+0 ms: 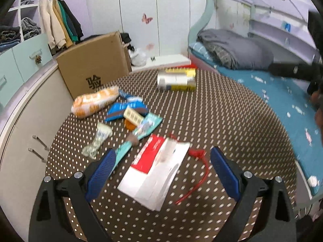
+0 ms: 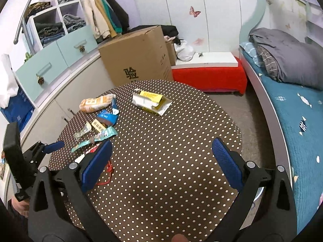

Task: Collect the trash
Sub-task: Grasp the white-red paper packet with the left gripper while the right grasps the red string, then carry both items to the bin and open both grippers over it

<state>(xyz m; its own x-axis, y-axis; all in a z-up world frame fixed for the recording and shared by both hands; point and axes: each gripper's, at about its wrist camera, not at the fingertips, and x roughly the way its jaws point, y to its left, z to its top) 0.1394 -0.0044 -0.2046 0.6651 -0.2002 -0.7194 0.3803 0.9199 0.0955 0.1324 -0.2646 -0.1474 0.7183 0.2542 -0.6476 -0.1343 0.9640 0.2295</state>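
A round surface with a brown polka-dot cloth carries scattered trash. From the left: an orange bread bag lies near the cardboard box; beside it are a clear crumpled wrapper, a blue packet and a teal wrapper, the last two touching. The left tongs hang wide open over a red-and-white paper packet, which lies between the blue pads, with a red cord just beside it. Farther back a torn yellow-and-white carton lies apart from the rest. The right tongs are likewise wide open and empty above a bare part of the cloth. At far right stands a bed with a teal cover.
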